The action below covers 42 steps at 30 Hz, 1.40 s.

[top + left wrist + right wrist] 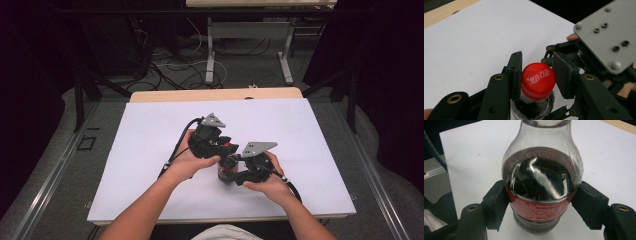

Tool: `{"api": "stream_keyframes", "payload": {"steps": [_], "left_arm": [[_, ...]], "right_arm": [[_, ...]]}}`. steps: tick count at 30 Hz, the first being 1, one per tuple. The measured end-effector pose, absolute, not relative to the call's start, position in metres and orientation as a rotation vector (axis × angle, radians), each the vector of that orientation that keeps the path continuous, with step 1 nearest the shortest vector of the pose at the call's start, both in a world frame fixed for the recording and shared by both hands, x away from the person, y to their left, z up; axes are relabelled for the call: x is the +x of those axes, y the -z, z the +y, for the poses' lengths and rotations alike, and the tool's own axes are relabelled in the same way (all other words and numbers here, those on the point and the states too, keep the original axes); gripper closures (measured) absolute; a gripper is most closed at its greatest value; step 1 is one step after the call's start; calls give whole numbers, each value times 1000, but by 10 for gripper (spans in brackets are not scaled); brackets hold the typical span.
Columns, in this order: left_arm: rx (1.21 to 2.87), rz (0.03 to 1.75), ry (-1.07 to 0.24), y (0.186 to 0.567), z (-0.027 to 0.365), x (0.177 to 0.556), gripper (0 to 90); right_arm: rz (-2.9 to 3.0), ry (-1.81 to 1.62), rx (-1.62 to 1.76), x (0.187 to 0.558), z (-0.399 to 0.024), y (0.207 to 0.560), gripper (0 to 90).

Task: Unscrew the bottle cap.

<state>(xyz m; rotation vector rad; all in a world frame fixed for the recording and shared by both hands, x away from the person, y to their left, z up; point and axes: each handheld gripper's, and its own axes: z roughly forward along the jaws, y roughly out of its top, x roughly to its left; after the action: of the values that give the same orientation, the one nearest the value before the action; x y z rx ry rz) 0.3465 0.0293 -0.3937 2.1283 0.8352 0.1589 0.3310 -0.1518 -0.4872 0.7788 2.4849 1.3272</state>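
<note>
A small clear bottle (227,173) of dark cola with a red label stands upright on the white sheet (150,130). In the right gripper view my right gripper (541,207) is shut on the bottle (541,177), its pads (496,205) pressing the labelled lower body from both sides. My left gripper (539,75) comes down from above and is shut on the red cap (538,80), a pad on either side. In the high view the left gripper (228,148) is over the bottle top and the right gripper (229,175) is at its base. The right gripper's grey plate (606,35) sits close by.
The white sheet covers a wooden table whose far edge (215,95) shows beyond it. Both forearms enter from the bottom of the high view. Cables (175,65) and another table's legs (210,50) lie on the floor beyond. Dark frames stand at both sides.
</note>
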Motion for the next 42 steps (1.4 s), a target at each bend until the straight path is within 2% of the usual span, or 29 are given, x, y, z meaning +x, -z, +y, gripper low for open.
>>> {"api": "stream_keyframes", "payload": {"steps": [4,7,8,9,14,18,21,25,31,42], "left_arm": [[2094,1005,-195,393,20,340,616],[2093,996,-185,392,20,341,612],[2104,946,-183,392,22,343,598],[2094,921,-173,391,23,344,540],[2091,762,-173,386,35,347,442],[2122,649,-137,384,45,350,418],[2155,603,-107,385,51,352,422],[2162,579,-143,389,52,355,431],[2183,537,-96,392,50,359,449],[2201,527,-61,393,40,361,599]], "right_arm": [[2472,-1296,779,330,-150,488,321],[2479,-1301,774,331,-151,489,321],[2474,-1307,786,330,-151,488,321],[2473,-1313,784,331,-152,488,321],[2477,-1330,785,332,-154,486,321],[2478,-1357,780,332,-155,485,321],[2491,-1346,768,332,-155,485,321],[2485,-1361,760,331,-153,486,321],[2486,-1365,742,331,-153,486,321],[2492,-1363,745,331,-152,487,321]]}}
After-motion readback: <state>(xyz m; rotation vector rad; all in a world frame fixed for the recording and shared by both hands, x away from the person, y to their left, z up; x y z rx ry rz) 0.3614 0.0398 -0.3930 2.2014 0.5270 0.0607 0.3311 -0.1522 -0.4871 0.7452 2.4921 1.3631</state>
